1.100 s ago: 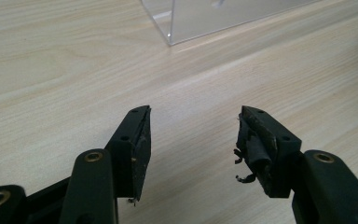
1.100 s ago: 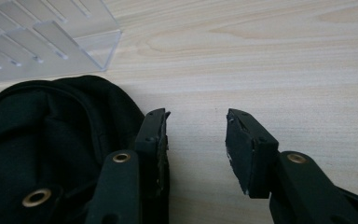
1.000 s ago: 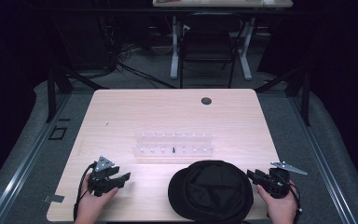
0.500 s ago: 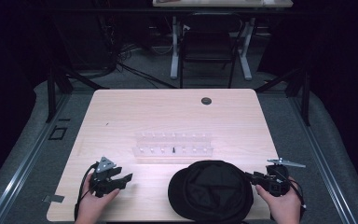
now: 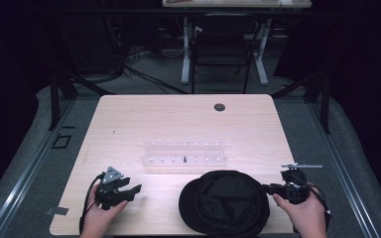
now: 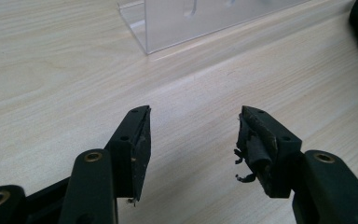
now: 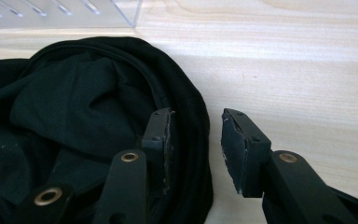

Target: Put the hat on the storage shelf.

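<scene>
A black cap (image 5: pixel 224 202) lies near the table's front edge, right of centre. My right gripper (image 5: pixel 269 188) is at its right side. In the right gripper view the right gripper (image 7: pixel 196 116) is open and straddles the rim of the cap (image 7: pixel 74 116): one jaw is over the dark fabric, the other over bare wood. My left gripper (image 5: pixel 129 191) rests at the front left, open. In the left gripper view the left gripper (image 6: pixel 196 114) holds nothing and hovers over bare table.
A clear acrylic rack (image 5: pixel 183 153) with small pegs stands mid-table, behind the cap; its corner shows as the rack (image 6: pixel 205 18) ahead of the left jaws. A small dark disc (image 5: pixel 220 106) sits at the far edge. A chair (image 5: pixel 222 49) stands beyond the table.
Both hands have drifted slightly toward the near edge. The right gripper's jaws have settled at the cap's rim. The cap and rack have not moved.
</scene>
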